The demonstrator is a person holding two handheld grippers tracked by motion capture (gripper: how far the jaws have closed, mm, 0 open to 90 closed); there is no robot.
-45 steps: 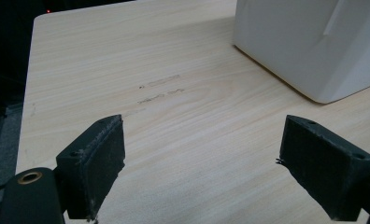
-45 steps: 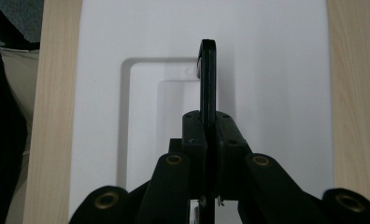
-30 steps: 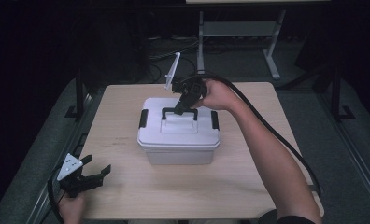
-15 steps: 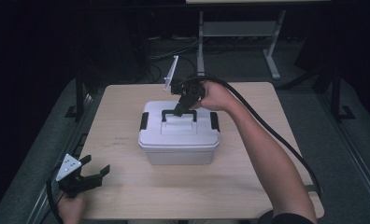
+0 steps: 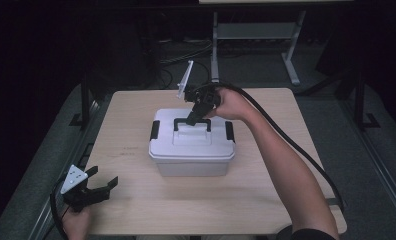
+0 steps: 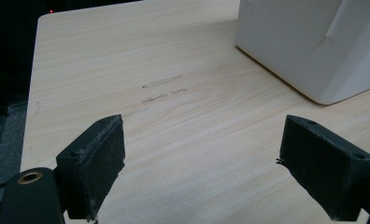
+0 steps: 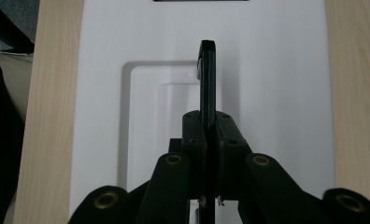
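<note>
One white box on bench, two black latches, one handle; right gripper fingers clamped on handle, left gripper fingers apart.

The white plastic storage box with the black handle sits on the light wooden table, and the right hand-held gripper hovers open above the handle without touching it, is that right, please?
Not quite. The right hand-held gripper is shut on the black handle, its jaws clamped on either side of the bar, as the right gripper view shows. The white plastic storage box does sit on the light wooden table.
</note>
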